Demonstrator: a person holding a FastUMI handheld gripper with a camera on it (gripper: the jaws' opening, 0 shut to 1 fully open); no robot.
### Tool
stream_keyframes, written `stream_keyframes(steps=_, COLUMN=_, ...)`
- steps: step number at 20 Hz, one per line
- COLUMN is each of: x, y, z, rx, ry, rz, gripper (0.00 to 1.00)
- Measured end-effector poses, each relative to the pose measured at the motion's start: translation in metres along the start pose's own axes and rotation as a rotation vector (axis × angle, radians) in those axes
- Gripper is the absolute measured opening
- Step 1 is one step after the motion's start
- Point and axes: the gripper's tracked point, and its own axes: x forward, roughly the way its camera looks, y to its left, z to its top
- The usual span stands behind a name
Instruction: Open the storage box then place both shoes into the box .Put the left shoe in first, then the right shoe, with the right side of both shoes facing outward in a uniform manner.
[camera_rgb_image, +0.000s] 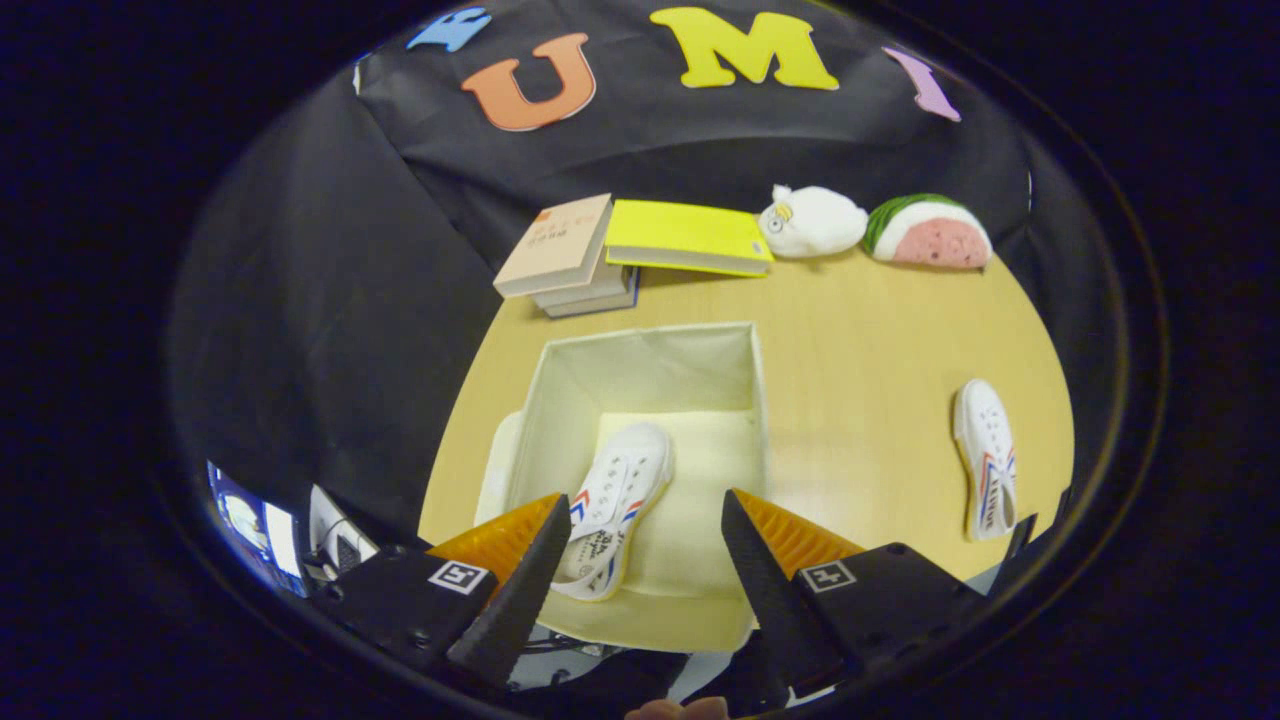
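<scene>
I hold the claw (645, 560) spread above the open storage box (755, 400); one shoe (615, 500) lies inside, the other shoe (985, 455) on the bench (860, 340).

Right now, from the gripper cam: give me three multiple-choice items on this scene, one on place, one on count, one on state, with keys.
1. Where is the second shoe?
A. on the table, to the right of the storage box
B. on the stack of books
C. inside the box

2. How many shoes lie in the storage box?
A. none
B. one
C. two

3. What are the gripper fingers at?
A. shut on a shoe
B. shut on the box wall
C. open, holding nothing

Key: 1 A, it lies on bare tabletop apart from the box. 2 B, a single shoe in the box rests on its floor. 3 C, the fingers stand wide apart above the box's near side.
</scene>
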Motion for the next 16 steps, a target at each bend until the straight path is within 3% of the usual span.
stream_keyframes(steps=9, x=-0.089, y=-0.149, z=0.004, rx=-0.028, ry=-0.258, rz=-0.201, gripper=0.98)
stream_keyframes(steps=16, x=-0.078, y=-0.299, z=-0.051, rx=0.043, ry=-0.165, rz=-0.339, gripper=0.98)
